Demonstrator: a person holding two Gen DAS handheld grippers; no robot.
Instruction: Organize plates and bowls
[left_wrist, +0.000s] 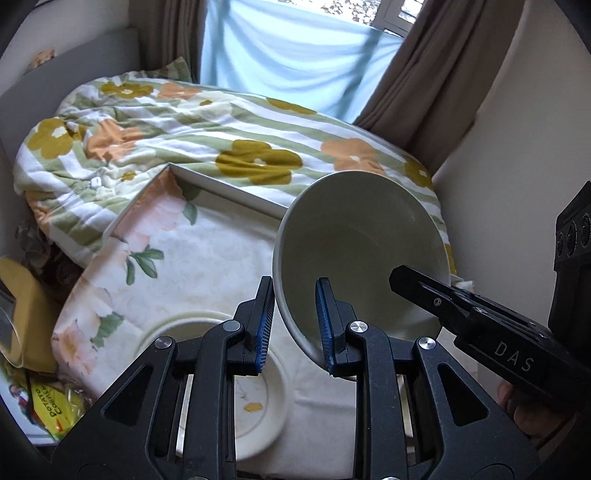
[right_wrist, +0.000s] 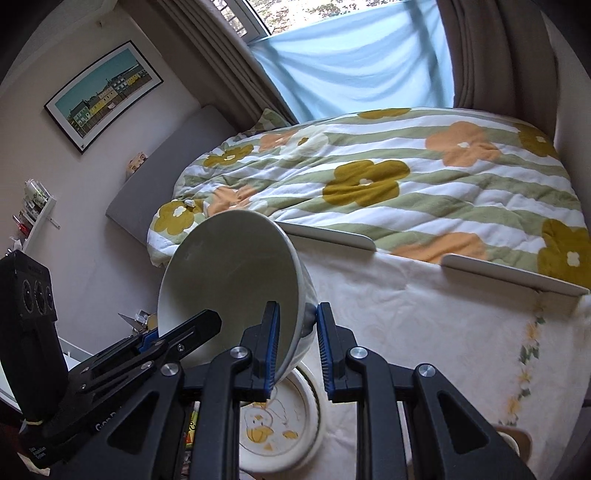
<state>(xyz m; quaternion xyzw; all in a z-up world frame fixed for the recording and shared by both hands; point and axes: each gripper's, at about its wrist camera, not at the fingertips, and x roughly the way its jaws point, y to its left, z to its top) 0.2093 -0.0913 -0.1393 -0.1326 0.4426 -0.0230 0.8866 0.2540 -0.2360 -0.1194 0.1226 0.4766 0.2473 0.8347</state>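
Observation:
A pale green-white bowl (left_wrist: 354, 240) is held tilted in the air above the table; it also shows in the right wrist view (right_wrist: 229, 273). My left gripper (left_wrist: 295, 325) straddles its near rim, with a gap beside each blue pad. My right gripper (right_wrist: 295, 347) straddles the opposite rim and also enters the left wrist view (left_wrist: 424, 291). Whether either pair of pads presses the wall is unclear. Below lies a white plate (right_wrist: 280, 424) with a yellow duck drawing, seen too in the left wrist view (left_wrist: 258, 398).
The table wears a floral cloth (left_wrist: 192, 251) and has a raised white edge rail (right_wrist: 332, 232). A bed with a flowered quilt (right_wrist: 406, 177) lies beyond it. A snack packet (left_wrist: 55, 406) and a yellow object (left_wrist: 26, 317) sit at the left.

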